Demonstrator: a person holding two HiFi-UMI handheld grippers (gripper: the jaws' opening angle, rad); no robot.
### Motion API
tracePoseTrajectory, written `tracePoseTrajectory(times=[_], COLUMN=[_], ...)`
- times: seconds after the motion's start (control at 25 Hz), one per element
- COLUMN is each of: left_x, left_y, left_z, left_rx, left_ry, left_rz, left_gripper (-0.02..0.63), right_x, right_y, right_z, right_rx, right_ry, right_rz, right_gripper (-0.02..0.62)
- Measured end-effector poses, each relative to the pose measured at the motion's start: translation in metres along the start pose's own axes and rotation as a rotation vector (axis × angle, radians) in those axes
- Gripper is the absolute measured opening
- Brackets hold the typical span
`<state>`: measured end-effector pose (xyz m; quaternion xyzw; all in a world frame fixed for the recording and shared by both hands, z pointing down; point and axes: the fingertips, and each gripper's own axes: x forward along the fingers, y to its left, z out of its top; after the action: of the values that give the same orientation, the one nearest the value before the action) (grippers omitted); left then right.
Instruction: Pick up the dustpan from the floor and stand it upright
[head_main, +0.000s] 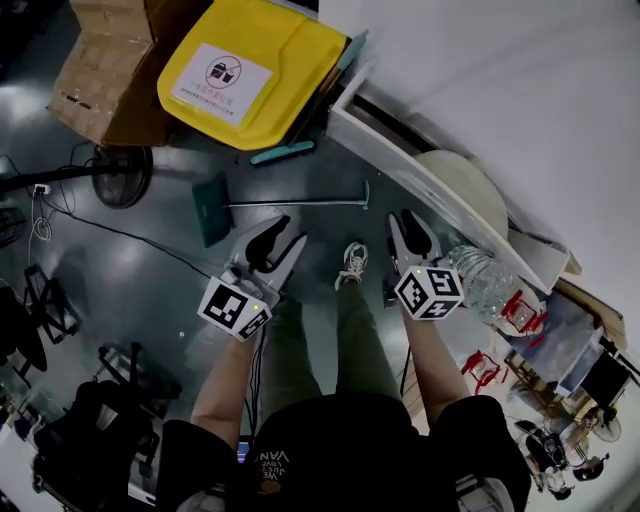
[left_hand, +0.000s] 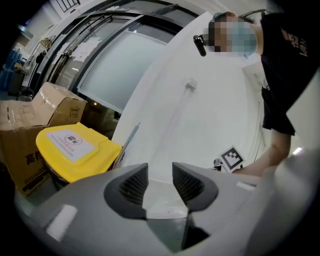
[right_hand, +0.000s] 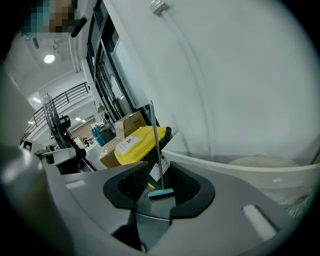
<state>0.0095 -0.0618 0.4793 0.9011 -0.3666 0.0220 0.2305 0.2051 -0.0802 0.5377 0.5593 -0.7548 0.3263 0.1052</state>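
Grey floor (head_main: 140, 265), dustpan (head_main: 211, 212) lying flat, yellow bin (head_main: 255, 65) near

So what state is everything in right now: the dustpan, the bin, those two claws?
Dustpan: lying flat on the floor, not yet picked up.
Yellow bin: lid closed.
Teal tool: propped upright beside the bin.
Left claw: open, nothing in it.
Right claw: open, nothing in it.

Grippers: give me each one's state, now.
Left gripper: open, holding nothing.
Right gripper: open, holding nothing; the dustpan lies on the floor ahead, untouched.
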Motion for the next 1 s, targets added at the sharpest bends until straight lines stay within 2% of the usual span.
tracePoseTrajectory(times=[0.36,0.72,0.8,1.0], left_x=[0.010,0.020,0.021,0.022], left_y=[0.039,0.058,0.064,0.084], left_z=[-0.075,-0.155,-0.170,-0.214], left_rx=[-0.012,0.005,-0.011,0.004], left_ry=[0.027,0.077,0.094,0.121], left_rz=[0.014,-0.002,0.000,0.014], left_gripper=[0.159,0.158,0.160,0.160], right_x=[0.055,0.114,0.125,0.147], right_y=[-0.031,-0.080,-0.091,-0.118], right_z=[-0.083,-0.190,-0.213,-0.269], right_rx=[-0.002,-0.031,-0.017,0.059], right_ry=[0.080,0.189,0.218,0.279], right_rz=[-0.038,-0.103,-0.124,-0.166], right_gripper=[0.126,0.126,0.126,0.124])
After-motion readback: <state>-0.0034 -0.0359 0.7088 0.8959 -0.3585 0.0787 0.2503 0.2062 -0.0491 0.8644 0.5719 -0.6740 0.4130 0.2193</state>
